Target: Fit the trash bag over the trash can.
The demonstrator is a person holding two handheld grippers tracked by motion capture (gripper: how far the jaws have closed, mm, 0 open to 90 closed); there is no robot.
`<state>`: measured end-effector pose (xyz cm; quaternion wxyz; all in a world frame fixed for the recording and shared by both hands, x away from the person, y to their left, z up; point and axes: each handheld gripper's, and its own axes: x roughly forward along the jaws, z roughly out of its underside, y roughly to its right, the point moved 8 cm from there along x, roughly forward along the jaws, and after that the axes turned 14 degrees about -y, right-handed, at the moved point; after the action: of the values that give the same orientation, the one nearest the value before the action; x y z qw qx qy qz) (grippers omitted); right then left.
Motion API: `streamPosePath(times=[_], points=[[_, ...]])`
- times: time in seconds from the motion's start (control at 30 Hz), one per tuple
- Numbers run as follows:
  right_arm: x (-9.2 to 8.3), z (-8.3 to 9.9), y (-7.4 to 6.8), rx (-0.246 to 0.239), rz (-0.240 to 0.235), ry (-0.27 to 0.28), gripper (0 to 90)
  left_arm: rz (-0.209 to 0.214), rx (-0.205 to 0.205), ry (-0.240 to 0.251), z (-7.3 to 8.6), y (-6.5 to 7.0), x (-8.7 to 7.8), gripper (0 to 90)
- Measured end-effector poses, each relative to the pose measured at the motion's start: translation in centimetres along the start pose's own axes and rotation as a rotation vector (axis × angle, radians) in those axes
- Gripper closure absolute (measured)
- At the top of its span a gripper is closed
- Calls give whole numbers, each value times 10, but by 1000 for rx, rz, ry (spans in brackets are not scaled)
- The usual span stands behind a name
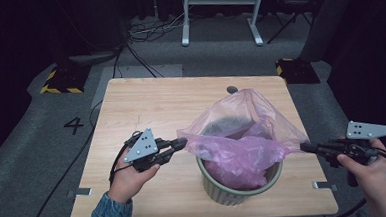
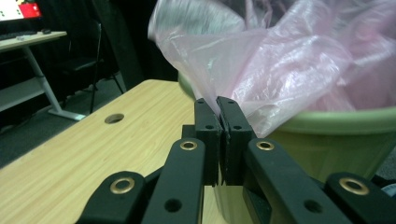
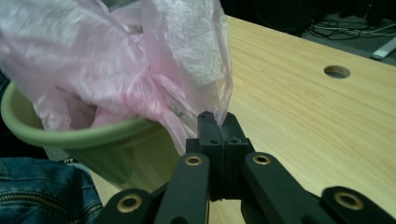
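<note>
On grey floor left of the light wooden table (image 1: 145, 101): black painted numeral "4" (image 1: 74, 126). Translucent pink plastic bag (image 1: 240, 141) sits in a ribbed pale-green round bin (image 1: 235, 189). Left gripper (image 1: 182, 143), held level, pinches the bag's left edge; right gripper (image 1: 304, 146), also level, pinches its right edge.

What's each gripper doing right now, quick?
Left gripper: shut on the thin pink plastic bag at its left edge.
Right gripper: shut on the same bag's right edge.
</note>
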<state>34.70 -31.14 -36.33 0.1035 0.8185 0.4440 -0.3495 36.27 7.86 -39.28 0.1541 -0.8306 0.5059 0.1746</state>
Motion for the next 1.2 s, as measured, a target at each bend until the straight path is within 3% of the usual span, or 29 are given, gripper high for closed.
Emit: streamPosePath(times=[0.13,0.23,0.27,0.33,0.43,0.53,0.67,0.9,1.0,1.2], points=[[-3,10,1,10,7,-1,900,2,-4,11,7,0,-2,850],[-5,9,-2,-7,16,5,899,9,-7,39,2,0,-6,792],[-6,7,-4,-16,15,12,898,16,-10,53,-1,1,-7,754],[-8,1,-7,-36,20,18,896,19,-27,88,-11,1,-9,544],[-8,-6,-11,-59,25,16,894,3,-42,108,-23,-4,-14,391],[-5,-10,-14,-85,30,8,891,-28,-61,128,-32,-14,-17,323],[-2,-12,-16,-99,33,3,888,-78,-77,116,-39,-27,-19,315],[0,-17,-18,-133,67,-14,870,-6,-113,139,-56,-47,-14,318],[0,-17,-18,-138,76,-14,867,-8,-145,140,-62,-63,-14,321],[1,-19,-15,-139,90,-6,855,-24,-138,76,-66,-74,-2,323]])
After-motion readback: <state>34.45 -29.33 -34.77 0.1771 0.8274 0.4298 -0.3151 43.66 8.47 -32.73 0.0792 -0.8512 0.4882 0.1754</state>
